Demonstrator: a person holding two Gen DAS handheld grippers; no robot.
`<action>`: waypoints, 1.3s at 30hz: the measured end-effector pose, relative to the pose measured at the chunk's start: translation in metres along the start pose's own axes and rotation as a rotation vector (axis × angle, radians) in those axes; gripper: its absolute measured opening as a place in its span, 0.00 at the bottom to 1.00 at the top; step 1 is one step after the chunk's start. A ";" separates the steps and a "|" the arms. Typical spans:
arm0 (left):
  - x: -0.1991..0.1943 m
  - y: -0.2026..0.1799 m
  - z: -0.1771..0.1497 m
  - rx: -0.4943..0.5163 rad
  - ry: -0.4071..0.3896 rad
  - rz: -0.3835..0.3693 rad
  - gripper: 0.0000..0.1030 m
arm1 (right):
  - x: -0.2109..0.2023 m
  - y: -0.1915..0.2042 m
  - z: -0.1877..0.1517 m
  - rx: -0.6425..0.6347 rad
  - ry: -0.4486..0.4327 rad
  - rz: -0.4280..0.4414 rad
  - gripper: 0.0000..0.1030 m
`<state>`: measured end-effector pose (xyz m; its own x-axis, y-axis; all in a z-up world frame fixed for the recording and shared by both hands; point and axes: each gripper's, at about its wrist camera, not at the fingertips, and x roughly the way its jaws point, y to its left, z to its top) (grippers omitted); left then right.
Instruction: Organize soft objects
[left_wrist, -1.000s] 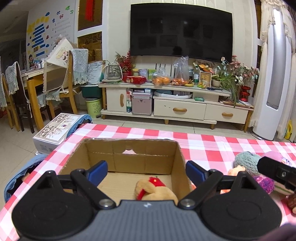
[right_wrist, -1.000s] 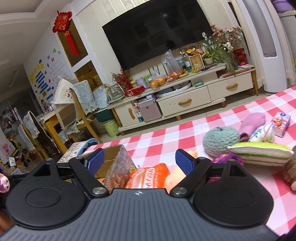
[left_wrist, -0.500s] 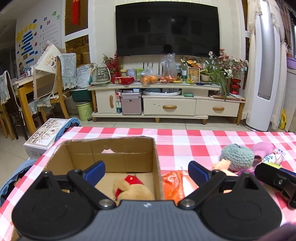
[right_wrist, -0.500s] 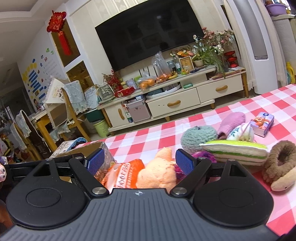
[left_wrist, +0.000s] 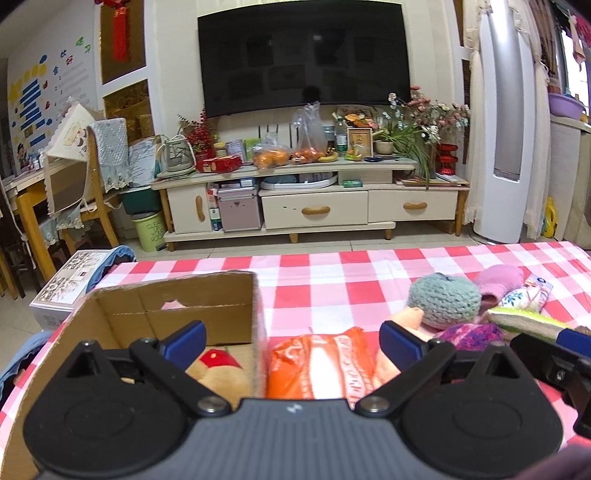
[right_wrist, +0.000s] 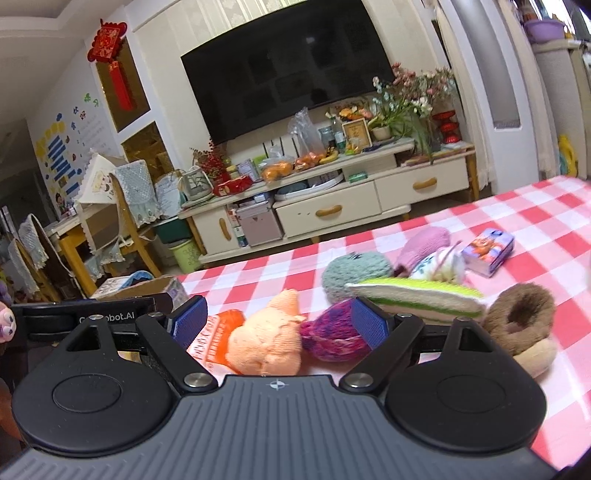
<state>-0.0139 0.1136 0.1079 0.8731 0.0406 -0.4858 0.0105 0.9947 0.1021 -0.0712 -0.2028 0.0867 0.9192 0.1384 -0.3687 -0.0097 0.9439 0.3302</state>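
Observation:
An open cardboard box (left_wrist: 177, 306) stands at the left of the checked table, with a tan plush with a red patch (left_wrist: 218, 373) inside. My left gripper (left_wrist: 291, 341) hovers over the box's right wall and an orange packet (left_wrist: 317, 365). Its jaws are opening and nothing is pressed between the pads. My right gripper (right_wrist: 279, 323) is open low over a peach plush (right_wrist: 269, 343), with a purple knitted ball (right_wrist: 332, 336) by its right finger. The orange packet (right_wrist: 218, 332) lies just left of that plush.
Further right lie a teal knitted ball (right_wrist: 354, 273), a pink knitted piece (right_wrist: 424, 243), a green-and-white cake-slice plush (right_wrist: 417, 299), a brown fluffy slipper (right_wrist: 521, 325) and a small purple carton (right_wrist: 487, 251). Beyond the table's far edge stands a TV cabinet (left_wrist: 314, 210).
My left gripper has slid right from over the box's middle to its right wall and the orange packet, its jaws a little wider. The right view has tipped down onto the peach plush.

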 end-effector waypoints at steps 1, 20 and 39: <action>0.000 -0.003 0.000 0.004 -0.002 -0.003 0.97 | -0.001 0.000 0.000 -0.009 -0.004 -0.006 1.00; -0.005 -0.052 -0.011 0.095 -0.037 -0.102 0.98 | -0.012 -0.029 0.003 -0.056 -0.052 -0.142 1.00; -0.004 -0.101 -0.022 0.076 0.024 -0.265 0.98 | 0.020 -0.084 -0.013 -0.046 0.100 -0.255 1.00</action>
<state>-0.0292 0.0149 0.0810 0.8233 -0.2172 -0.5244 0.2748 0.9609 0.0333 -0.0573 -0.2760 0.0408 0.8510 -0.0791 -0.5193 0.1974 0.9643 0.1765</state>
